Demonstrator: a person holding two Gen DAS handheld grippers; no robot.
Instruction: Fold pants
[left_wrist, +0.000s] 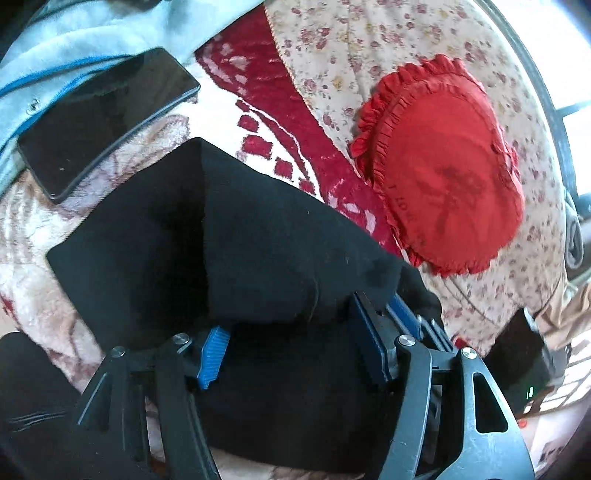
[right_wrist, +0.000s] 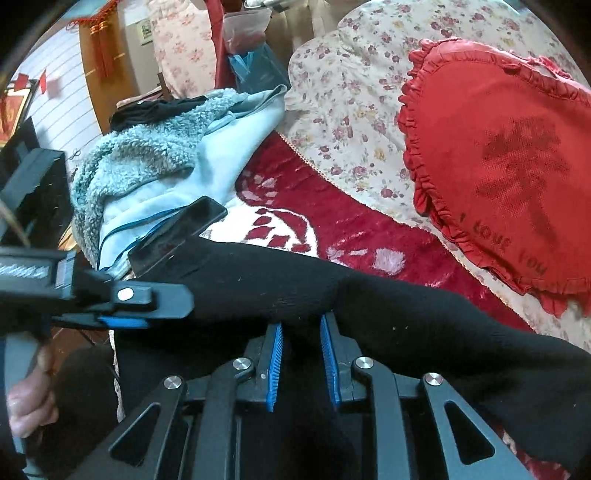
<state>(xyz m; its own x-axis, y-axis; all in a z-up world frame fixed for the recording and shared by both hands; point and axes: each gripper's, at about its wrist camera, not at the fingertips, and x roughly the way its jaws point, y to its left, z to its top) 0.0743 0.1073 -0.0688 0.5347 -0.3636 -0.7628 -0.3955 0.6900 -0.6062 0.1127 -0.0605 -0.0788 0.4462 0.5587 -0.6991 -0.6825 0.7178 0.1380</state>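
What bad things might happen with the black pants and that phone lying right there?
The phone lies right beside the pants, partly on a blue jacket; dragging the cloth might knock it. The left gripper looks open around the fabric, so that side might sag. The right gripper shows a gap between its pads, so its hold may slip too.

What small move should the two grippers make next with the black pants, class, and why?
Probably close both grippers on the fabric. The left gripper stands wide open astride the black pants, and the right gripper has cloth between its parted fingers, not visibly pinched. The pants lie folded on the red and white blanket, beside the phone, so grasping comes before another fold.
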